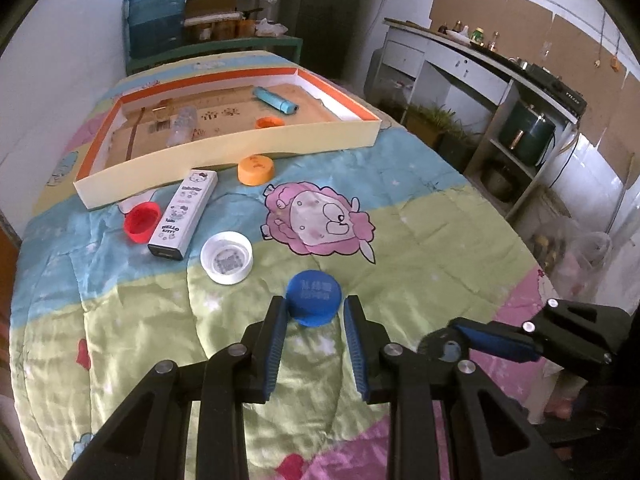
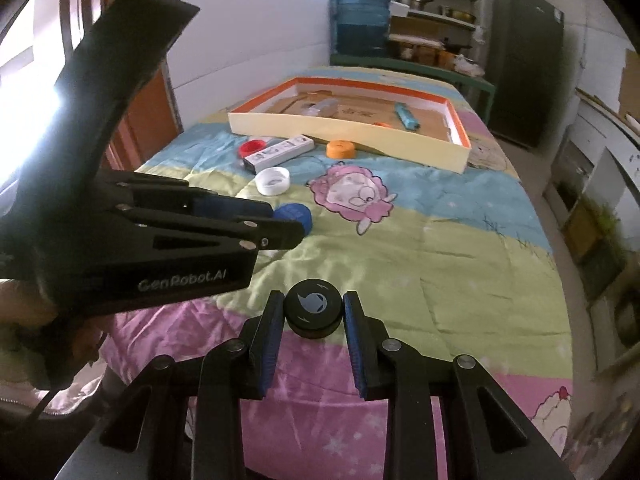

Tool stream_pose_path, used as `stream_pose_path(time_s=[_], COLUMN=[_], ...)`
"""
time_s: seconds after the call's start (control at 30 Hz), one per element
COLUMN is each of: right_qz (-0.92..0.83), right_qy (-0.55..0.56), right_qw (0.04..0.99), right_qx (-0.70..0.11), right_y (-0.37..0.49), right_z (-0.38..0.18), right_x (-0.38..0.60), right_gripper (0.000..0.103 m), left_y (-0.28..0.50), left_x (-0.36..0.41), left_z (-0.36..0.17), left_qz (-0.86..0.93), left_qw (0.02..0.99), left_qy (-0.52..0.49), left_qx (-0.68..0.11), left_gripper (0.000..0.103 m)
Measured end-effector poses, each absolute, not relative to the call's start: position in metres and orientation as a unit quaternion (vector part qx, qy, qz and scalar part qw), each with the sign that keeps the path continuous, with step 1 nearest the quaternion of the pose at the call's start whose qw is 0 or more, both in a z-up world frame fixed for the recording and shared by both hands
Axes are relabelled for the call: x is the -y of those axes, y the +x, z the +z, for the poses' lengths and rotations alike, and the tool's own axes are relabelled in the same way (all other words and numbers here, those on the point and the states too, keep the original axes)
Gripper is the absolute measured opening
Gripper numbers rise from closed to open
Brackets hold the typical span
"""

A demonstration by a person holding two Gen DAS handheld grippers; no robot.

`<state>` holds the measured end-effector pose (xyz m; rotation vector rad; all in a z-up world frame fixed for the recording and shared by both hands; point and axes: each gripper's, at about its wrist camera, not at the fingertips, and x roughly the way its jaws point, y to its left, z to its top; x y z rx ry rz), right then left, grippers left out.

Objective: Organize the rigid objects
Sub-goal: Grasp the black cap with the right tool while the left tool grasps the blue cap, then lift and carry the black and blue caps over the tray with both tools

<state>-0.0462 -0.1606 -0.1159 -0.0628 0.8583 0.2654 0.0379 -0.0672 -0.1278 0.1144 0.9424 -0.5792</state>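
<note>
Nearest on the bed [image 2: 440, 248], the right gripper [image 2: 313, 312] clenches a black cap [image 2: 313, 310]; the left gripper's [image 1: 313, 308] jaws straddle a blue cap [image 1: 314, 297], grip uncertain. Beyond waits the tray [image 1: 240, 152]. Next, I judge: carry both there.

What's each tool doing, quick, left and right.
Left tool: closed on the blue cap.
Right tool: closed on the black cap.

Bottle [image 1: 182, 126], tube [image 1: 276, 101] in tray [image 1: 240, 148] — caps apparently before it.
</note>
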Motion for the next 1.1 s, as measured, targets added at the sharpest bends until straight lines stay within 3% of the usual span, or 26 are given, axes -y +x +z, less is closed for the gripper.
stream_pose_path(time_s=[0.77,1.1], right_qz=[0.118,0.12], right_qy=[-0.003,0.01], right_qw=[0.899,0.899], right_qx=[-0.422,-0.421], right_y=[-0.04,-0.037], right_z=[-0.124,-0.127], right_x=[0.173,0.179], right_gripper=[0.031,0.031], left_y=[0.055,0.06], left_x=[0.096,0.093], left_z=[-0.13,-0.129], left_qz=[-0.268,-0.269], left_qw=[0.85,0.854], left_qy=[0.113,0.089], left_qx=[-0.439,-0.436], left_gripper=[0.029,0.03])
